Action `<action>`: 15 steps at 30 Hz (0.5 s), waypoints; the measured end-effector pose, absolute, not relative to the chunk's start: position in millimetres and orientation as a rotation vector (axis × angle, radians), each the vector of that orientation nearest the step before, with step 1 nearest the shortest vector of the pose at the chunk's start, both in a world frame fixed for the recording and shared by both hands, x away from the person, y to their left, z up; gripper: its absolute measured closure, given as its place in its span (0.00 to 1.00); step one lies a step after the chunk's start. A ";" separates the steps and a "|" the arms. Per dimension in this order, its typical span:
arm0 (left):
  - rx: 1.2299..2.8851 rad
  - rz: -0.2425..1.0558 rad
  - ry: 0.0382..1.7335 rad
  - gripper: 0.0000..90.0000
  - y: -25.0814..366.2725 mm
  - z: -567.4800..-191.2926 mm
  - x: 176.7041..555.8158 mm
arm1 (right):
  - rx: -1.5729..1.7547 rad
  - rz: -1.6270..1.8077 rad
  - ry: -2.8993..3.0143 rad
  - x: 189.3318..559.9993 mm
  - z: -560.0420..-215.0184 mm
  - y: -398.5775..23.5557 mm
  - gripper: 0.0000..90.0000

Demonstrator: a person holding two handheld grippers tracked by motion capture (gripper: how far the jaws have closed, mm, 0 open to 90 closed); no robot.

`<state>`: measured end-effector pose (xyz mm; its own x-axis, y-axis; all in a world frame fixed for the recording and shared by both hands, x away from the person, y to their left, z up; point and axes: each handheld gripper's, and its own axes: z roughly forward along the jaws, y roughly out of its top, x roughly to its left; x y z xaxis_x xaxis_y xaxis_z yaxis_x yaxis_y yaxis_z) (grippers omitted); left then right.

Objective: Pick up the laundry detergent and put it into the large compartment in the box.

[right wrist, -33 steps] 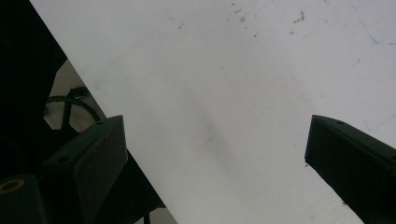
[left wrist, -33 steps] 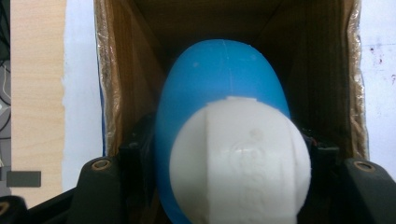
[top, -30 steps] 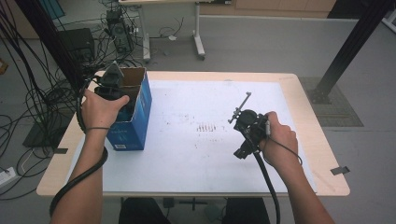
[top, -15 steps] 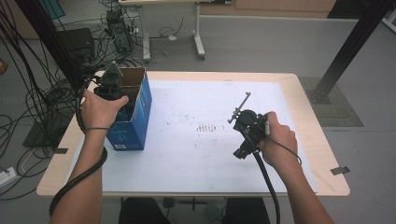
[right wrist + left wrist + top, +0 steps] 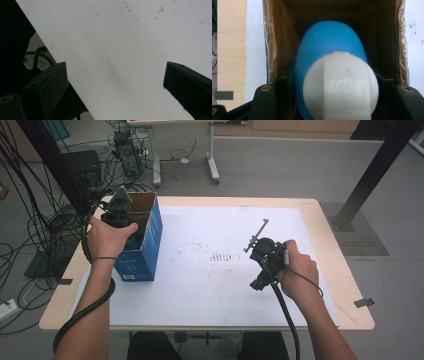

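bottle (image 5: 329, 50): light, smooth plastic, grip below cap (image 5: 340, 85) | left gripper (image 5: 332, 87) jaws pinching it over box (image 5: 279, 50) | right gripper (image 5: 115, 82) jaws spread, empty

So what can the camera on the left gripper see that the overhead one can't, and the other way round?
The left gripper view looks down into the cardboard box and shows a blue bottle with a white cap clamped between the jaws. The high view shows the whole table, both hands, and the right gripper held apart over the white sheet. Both show the box, the left gripper at its opening, and the sheet.
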<state>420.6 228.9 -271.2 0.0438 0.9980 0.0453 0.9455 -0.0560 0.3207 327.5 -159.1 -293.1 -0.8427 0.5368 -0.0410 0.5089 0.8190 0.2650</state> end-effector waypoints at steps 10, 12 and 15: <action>2.108 0.376 2.005 0.42 230.0 -271.2 419.7 | 0.832 0.377 2.887 327.5 -292.9 -158.0 0.06; 2.107 0.377 2.007 0.42 229.7 -271.2 419.9 | 0.832 0.375 2.889 327.5 -293.0 -157.6 0.06; 2.112 0.375 2.007 0.42 229.2 -271.1 420.2 | 0.828 0.373 2.889 327.5 -293.2 -157.4 0.06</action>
